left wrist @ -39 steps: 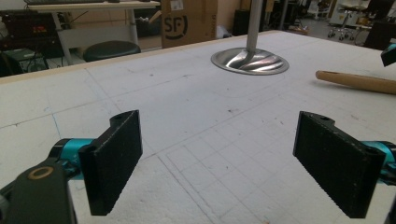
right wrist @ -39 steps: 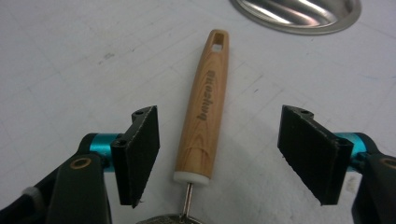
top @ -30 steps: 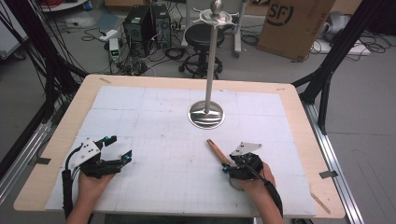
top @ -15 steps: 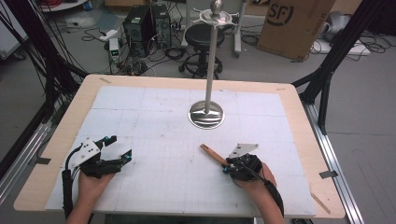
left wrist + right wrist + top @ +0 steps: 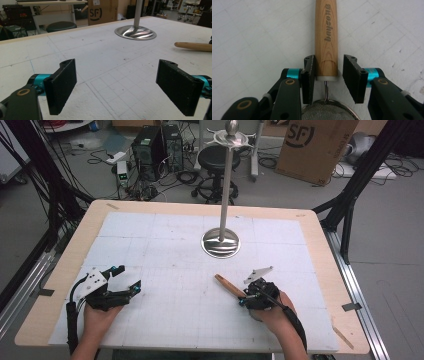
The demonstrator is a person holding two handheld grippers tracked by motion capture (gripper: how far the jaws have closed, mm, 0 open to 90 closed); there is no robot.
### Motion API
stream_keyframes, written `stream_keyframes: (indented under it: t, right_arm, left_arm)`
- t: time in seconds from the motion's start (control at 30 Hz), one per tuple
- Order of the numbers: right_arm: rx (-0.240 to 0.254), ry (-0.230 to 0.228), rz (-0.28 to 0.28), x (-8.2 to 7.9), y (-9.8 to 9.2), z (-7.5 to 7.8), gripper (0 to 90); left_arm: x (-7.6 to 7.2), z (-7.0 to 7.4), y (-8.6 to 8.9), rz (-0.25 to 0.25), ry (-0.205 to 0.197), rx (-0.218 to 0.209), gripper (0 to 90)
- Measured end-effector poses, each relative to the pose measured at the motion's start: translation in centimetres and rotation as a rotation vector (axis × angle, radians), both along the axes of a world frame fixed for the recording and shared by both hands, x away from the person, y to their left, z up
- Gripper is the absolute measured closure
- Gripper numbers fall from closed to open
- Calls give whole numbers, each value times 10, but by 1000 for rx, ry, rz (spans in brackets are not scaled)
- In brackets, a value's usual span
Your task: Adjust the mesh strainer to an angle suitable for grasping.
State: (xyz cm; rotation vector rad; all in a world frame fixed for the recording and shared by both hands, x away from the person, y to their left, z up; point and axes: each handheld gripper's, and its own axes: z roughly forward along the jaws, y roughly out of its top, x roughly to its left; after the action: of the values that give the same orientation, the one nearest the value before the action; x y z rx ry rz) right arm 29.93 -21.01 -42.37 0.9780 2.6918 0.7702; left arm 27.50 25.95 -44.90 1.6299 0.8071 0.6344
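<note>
A metal stand [image 5: 220,242] rises mid-table [image 5: 150,235], well beyond both hands. The right claw [image 5: 329,68] straddles a strainer's wooden handle [image 5: 326,37], one jaw touching, the other just clear. The left claw [image 5: 117,87] gapes wide, holding nothing.

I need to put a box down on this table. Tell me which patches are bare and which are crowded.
Bare: the far-left mat from the stand base to the table's left edge, the far-right corner beyond the right gripper, and the near middle between the left gripper and the wooden handle. Crowded: the stand base itself and around each gripper.
</note>
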Motion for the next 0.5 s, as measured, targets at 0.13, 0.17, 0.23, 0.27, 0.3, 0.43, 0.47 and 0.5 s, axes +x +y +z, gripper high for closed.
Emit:
stream_keyframes:
  t: [0.13, 0.17, 0.23, 0.27, 0.3, 0.43, 0.47, 0.5]
  right_arm:
    - [-70, 91, 19, 12, 9, 6, 612]
    - [-70, 91, 19, 12, 9, 6, 612]
    - [-100, 120, 29, 16, 12, 8, 613]
    - [-117, 134, 33, 18, 15, 9, 614]
    - [-135, 139, 41, 19, 17, 10, 616]
    - [-185, 125, 95, 20, 23, 12, 673]
    - [-185, 125, 95, 20, 23, 12, 673]
    - [-173, 103, 104, 17, 22, 11, 676]
  left_arm:
    - [0, 0, 0, -1, 0, -1, 174]
    - [0, 0, 0, -1, 1, 0, 174]
    - [0, 0, 0, -1, 4, -2, 174]
    - [0, 0, 0, -2, 4, -2, 174]
    - [0, 0, 0, -1, 4, -2, 174]
    - [0, 0, 0, -1, 5, -2, 175]
    - [0, 0, 0, 2, 2, -2, 175]
    - [0, 0, 0, 2, 1, -1, 175]
